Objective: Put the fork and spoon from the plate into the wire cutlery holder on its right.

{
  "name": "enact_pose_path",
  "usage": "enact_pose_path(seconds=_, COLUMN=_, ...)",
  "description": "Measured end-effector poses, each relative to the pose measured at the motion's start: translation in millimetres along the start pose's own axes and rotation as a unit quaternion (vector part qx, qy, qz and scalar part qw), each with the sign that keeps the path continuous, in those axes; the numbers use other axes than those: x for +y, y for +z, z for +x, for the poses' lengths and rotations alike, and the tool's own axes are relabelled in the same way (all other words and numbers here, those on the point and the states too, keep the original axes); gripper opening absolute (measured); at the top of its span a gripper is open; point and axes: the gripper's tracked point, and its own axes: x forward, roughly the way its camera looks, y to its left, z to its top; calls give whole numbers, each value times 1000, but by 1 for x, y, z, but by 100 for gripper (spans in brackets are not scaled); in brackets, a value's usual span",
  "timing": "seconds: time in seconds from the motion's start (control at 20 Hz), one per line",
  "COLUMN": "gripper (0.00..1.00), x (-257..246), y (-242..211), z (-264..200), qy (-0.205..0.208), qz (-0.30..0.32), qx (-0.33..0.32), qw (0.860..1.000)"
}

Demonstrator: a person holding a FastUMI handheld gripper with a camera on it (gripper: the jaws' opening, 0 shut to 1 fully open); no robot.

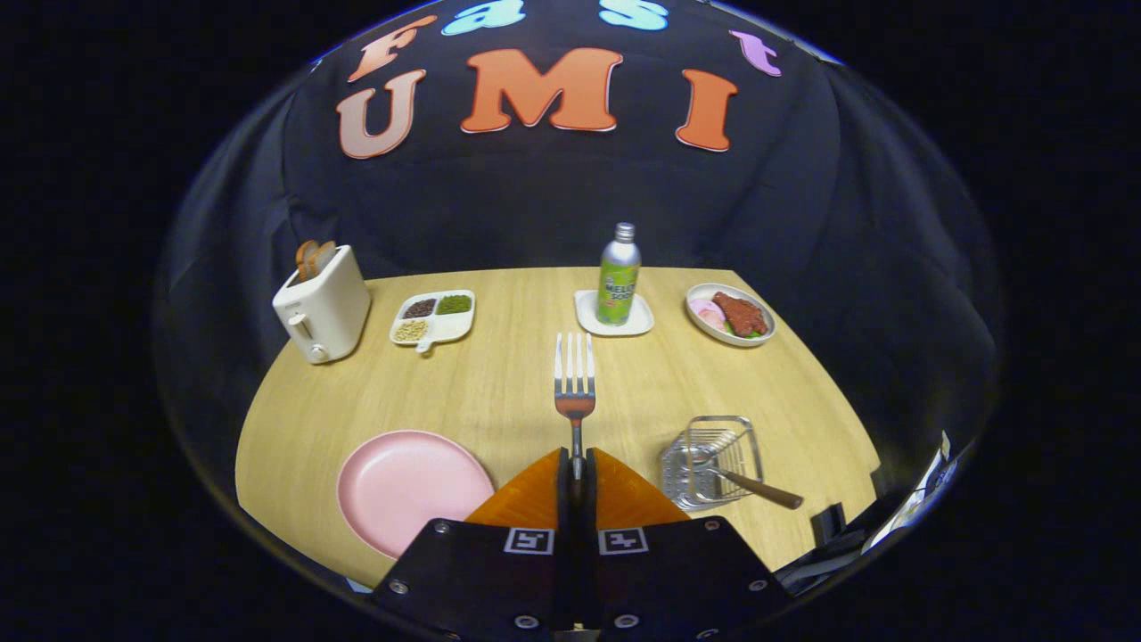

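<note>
My gripper [577,465] is shut on the handle of a metal fork [575,374], which sticks out straight ahead of the fingers, tines pointing away, held above the wooden table. The pink plate [406,486] lies on the table to the left of the fingers and is bare. To the right of the fingers stands the wire cutlery holder [713,459]; a spoon with a brown handle [758,489] rests in it, its handle leaning out over the right rim.
Far side of the table [499,383]: a white toaster [323,303] with bread at the left, a divided snack dish [434,319], a green bottle [619,275] on a white coaster, and a plate of food [731,314] at the right.
</note>
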Motion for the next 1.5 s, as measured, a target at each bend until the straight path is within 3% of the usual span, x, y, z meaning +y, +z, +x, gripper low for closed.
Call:
enact_pose_path(seconds=0.3, gripper=4, x=-77, y=-17, z=1, qy=-59, qz=2, qx=50, qw=997)
enact_pose_path(seconds=0.5, gripper=4, x=-96, y=-40, z=4, qy=-71, qz=0, qx=96, qw=993)
enact_pose_path(seconds=1.25, gripper=6, x=-101, y=-75, z=25, qy=-55, qz=-60, qx=209, qw=975)
enact_pose_path(seconds=1.5, gripper=9, x=-96, y=-70, z=36, qy=-48, qz=-64, qx=211, qw=974)
